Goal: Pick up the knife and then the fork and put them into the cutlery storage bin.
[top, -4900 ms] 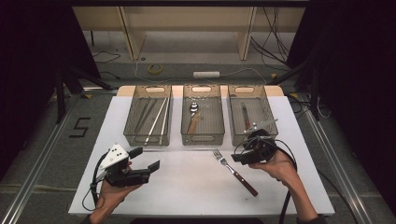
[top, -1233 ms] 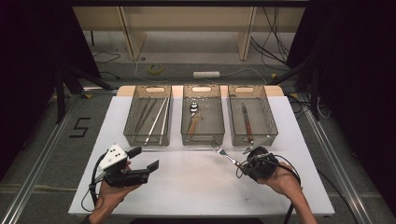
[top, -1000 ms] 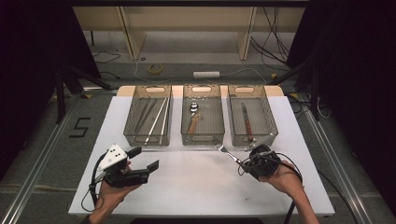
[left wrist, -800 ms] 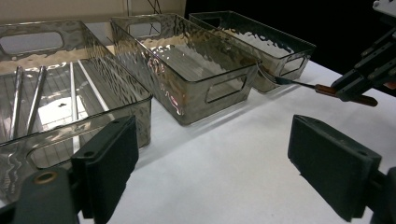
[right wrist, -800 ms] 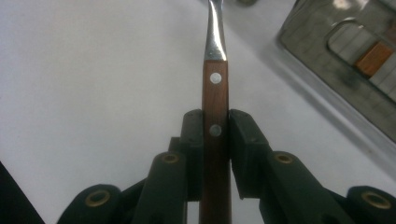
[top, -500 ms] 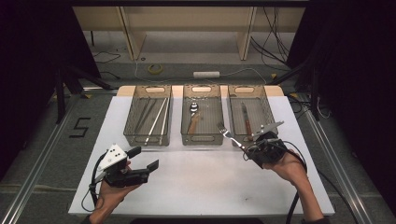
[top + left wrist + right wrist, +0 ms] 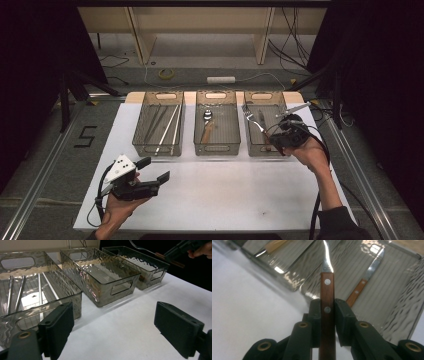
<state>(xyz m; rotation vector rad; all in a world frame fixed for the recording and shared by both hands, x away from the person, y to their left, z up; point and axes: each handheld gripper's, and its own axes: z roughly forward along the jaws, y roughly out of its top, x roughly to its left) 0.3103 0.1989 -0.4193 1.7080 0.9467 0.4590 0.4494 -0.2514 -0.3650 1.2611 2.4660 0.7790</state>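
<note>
While the right gripper [image 7: 276, 134] clamps the wooden handle of a fork [image 7: 327, 297], the fork hangs in the air over the right bin [image 7: 248, 135], tines toward the bin's far end; a wood-handled knife [image 7: 365, 282] already lies on that bin's floor. Sorting looks well along — the left bin [image 7: 140, 125] holds thin metal sticks, the middle bin [image 7: 197, 127] a spoon [image 7: 207, 122], and the white table [image 7: 225, 195] between the hands is bare of cutlery; what is left, I judge, is lowering the fork in beside the knife and letting go. The left gripper [image 7: 152, 170] rests low near the table's front edge, jaws spread wide with nothing between them. One mark can be read — a dark "5" [image 7: 86, 136] on the floor left of the table; no brand or label is legible.
</note>
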